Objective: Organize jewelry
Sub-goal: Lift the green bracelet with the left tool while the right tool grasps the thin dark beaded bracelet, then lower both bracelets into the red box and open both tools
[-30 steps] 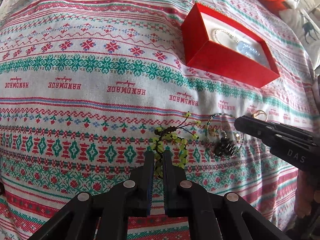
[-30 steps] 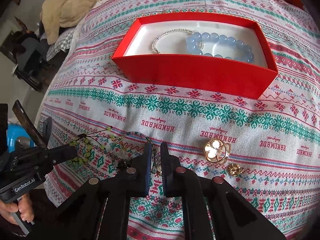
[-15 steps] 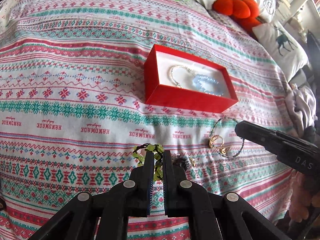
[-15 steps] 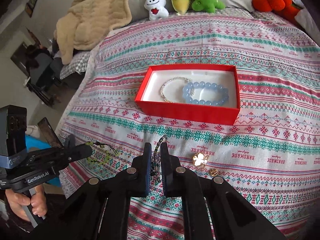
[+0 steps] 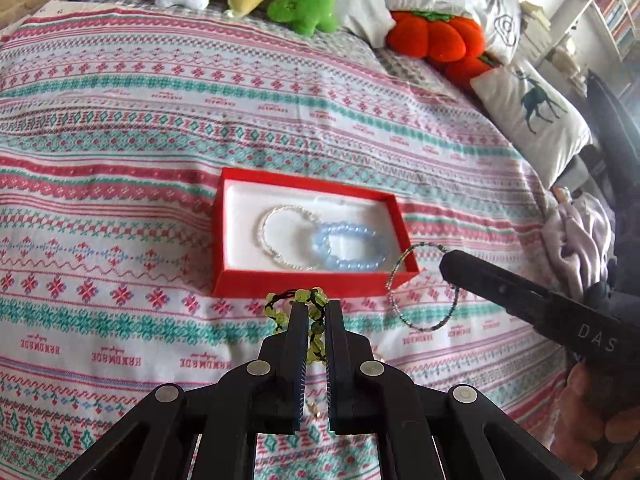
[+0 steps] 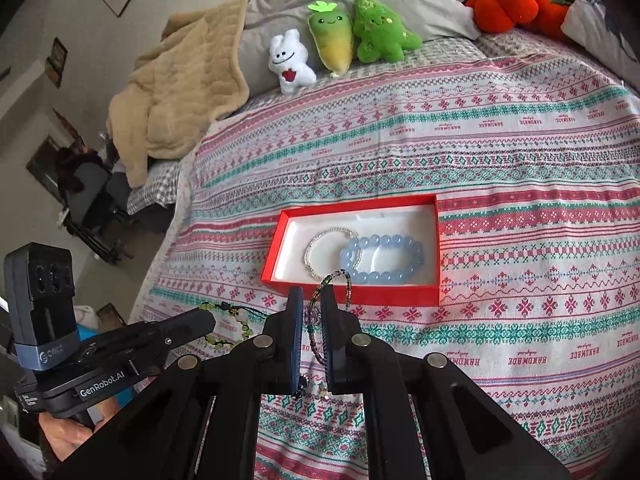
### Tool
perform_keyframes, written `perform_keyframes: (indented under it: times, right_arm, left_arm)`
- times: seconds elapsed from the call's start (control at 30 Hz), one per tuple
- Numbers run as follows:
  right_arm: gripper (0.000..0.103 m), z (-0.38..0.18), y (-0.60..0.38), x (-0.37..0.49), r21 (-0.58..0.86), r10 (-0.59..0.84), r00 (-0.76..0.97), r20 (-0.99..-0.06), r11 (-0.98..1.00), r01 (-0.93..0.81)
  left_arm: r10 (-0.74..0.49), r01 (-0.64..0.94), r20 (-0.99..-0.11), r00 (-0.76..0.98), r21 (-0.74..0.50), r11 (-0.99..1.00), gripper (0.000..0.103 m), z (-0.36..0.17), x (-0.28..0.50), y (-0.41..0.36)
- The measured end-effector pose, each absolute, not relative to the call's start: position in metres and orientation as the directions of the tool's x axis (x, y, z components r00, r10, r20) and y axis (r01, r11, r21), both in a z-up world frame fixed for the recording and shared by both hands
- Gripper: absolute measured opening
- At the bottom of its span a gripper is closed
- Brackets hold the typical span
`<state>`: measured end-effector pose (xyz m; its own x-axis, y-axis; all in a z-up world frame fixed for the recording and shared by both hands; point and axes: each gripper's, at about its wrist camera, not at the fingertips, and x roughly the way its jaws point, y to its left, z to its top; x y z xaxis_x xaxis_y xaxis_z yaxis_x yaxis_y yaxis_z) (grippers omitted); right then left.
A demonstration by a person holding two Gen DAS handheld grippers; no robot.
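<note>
Green bead bracelet [image 5: 298,308] pinched between left fingers [image 5: 296,332], seed-bead bracelet [image 6: 334,292] between right fingers [image 6: 295,320].

A red box [image 5: 316,282] with a white lining is lying open on the patterned bedspread; inside it, a thin pearly bracelet [image 5: 280,236] is overlapping a chunky pale-blue bead bracelet [image 5: 348,246] — both flat. A green bead bracelet [image 5: 298,300] on dark cord is hanging pinched in the left gripper [image 5: 315,312], just before the box's near wall; a thin multicoloured seed-bead bracelet [image 6: 334,280] is dangling as an open loop from the right gripper [image 6: 311,300], near the box's right near corner.
</note>
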<state>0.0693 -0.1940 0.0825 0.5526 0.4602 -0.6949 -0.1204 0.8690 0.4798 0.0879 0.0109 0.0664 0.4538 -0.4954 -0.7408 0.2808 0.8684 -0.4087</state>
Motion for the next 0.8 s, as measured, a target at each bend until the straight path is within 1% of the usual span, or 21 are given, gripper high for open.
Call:
perform_keyframes:
  times: [0.27, 0.4, 0.47, 0.6, 0.73, 0.8]
  right_arm:
    - [0.009, 0.08, -0.211, 0.099, 0.506, 0.446, 0.6, -0.664, 0.859, -0.079]
    - [0.009, 0.069, -0.219, 0.111, 0.517, 0.437, 0.604, -0.666, 0.855, -0.048]
    - [0.009, 0.064, -0.223, 0.115, 0.517, 0.431, 0.601, -0.673, 0.855, -0.034]
    - [0.009, 0.054, -0.226, 0.12, 0.508, 0.419, 0.589, -0.69, 0.861, -0.018]
    - [0.009, 0.049, -0.222, 0.123, 0.513, 0.439, 0.568, -0.696, 0.858, -0.034]
    - [0.009, 0.051, -0.214, 0.123, 0.527, 0.469, 0.56, -0.683, 0.847, -0.068]
  left_arm:
    - [-0.556, 0.318, -0.698, 0.452, -0.456, 0.831, 0.003, 0.064, 0.124, -0.031]
    - [-0.579, 0.311, -0.688, 0.438, -0.488, 0.816, 0.003, 0.05, 0.143, -0.041]
    - [-0.552, 0.288, -0.711, 0.434, -0.472, 0.834, 0.003, 0.039, 0.151, -0.043]
    - [-0.452, 0.211, -0.788, 0.417, -0.4, 0.892, 0.003, 0.015, 0.162, -0.036]
    - [-0.42, 0.173, -0.813, 0.404, -0.383, 0.907, 0.003, 0.005, 0.164, -0.025]
    - [-0.406, 0.168, -0.817, 0.411, -0.37, 0.914, 0.003, 0.004, 0.163, -0.02]
